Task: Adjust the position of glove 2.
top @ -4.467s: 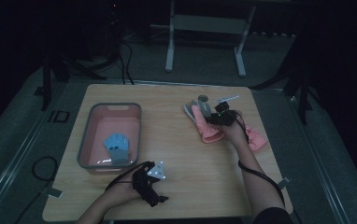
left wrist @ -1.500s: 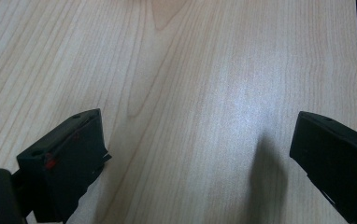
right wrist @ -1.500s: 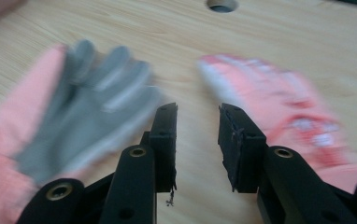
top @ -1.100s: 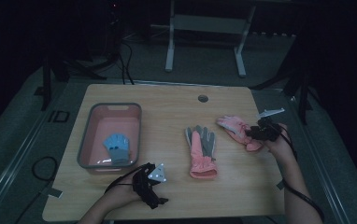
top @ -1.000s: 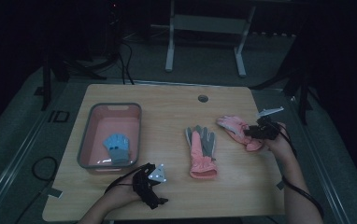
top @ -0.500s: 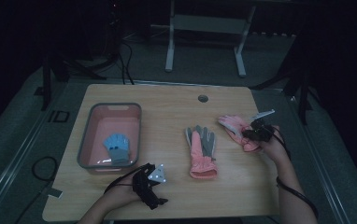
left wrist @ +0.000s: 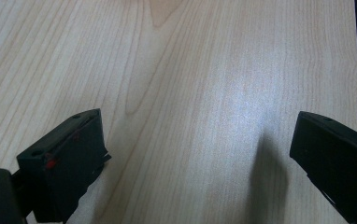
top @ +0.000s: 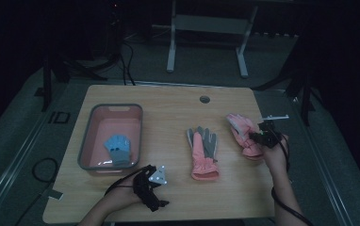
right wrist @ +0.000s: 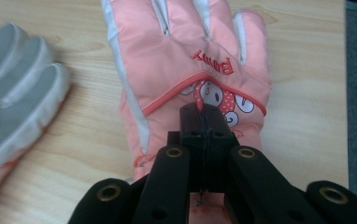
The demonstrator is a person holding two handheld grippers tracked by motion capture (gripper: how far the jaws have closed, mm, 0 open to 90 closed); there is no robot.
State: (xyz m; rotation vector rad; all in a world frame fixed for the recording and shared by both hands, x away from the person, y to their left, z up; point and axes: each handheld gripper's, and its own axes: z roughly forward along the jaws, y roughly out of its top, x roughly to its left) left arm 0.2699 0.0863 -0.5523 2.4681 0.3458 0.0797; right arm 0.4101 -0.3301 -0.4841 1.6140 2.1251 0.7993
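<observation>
A pink glove point(top: 241, 129) with a cartoon print lies back up at the table's right. My right gripper point(top: 255, 137) is shut on its cuff end. Its jaws have just been closing, and in the right gripper view the gripper point(right wrist: 203, 114) pinches the fabric of the glove point(right wrist: 186, 60) just below the print. A second glove point(top: 202, 153), pink with a grey palm, lies palm up in the middle of the table, and its grey fingers point(right wrist: 13, 93) show at the left. My left gripper point(top: 157, 192) rests at the front edge, open over bare wood point(left wrist: 200, 158).
A pink tray point(top: 86, 141) with a grey rim stands at the left and holds a blue glove point(top: 118, 148). A round cable hole point(top: 204, 99) sits near the table's far edge. The table's right edge runs close behind the right hand.
The right gripper's jaws have come together on the pink glove's cuff, and the hand has shifted a little with it. The left hand has not moved.
</observation>
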